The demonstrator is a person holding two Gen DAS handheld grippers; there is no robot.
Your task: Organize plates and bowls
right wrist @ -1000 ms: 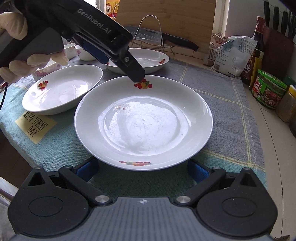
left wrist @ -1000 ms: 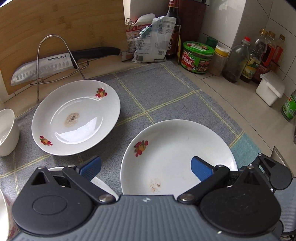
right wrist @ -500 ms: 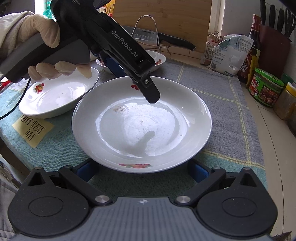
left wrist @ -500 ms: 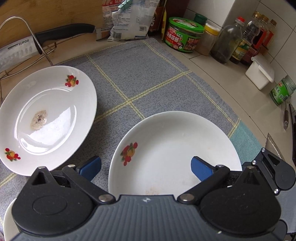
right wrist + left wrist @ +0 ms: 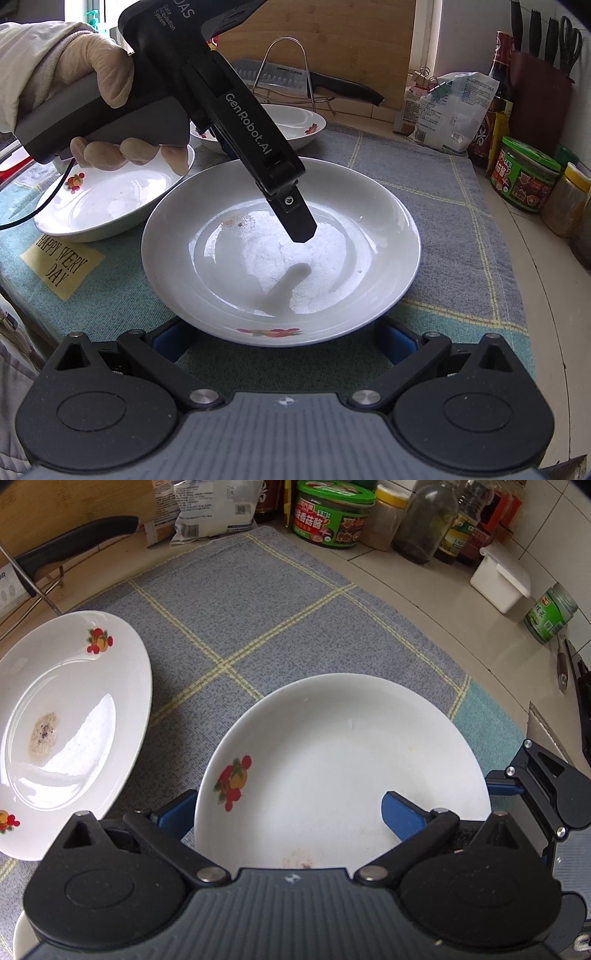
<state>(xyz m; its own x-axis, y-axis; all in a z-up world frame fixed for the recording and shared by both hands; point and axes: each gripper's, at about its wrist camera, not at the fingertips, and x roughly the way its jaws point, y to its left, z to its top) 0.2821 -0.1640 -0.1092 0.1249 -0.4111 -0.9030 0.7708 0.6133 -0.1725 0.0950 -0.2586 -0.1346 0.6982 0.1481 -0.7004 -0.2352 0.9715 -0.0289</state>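
My left gripper [image 5: 288, 808] is spread wide and hangs over the near plate [image 5: 343, 768], one blue pad beyond its left rim and the other above its bowl. It pinches nothing; seen from the right wrist, its black finger [image 5: 291, 218] points down at the plate's glossy middle without touching, throwing a soft reflection there. I judge I am lining up to take this rim. My right gripper [image 5: 284, 339] is open too, its pads low on either side of the plate's near edge, just clear of it, ready to steady or lift.

The plate is glazed white ceramic, shallow and round, with a red fruit decal [image 5: 232, 782] on the rim and a small brownish smear near its near edge. It lies flat on a grey woven cloth [image 5: 258, 602] crossed by yellow lines, which should keep it from sliding. A second plate [image 5: 66, 731], same pattern, carries a dried speckled patch and sits just to the left, apart. A third dish [image 5: 114, 192] lies under my gloved hand [image 5: 107, 96]. Stacking looks not yet begun.
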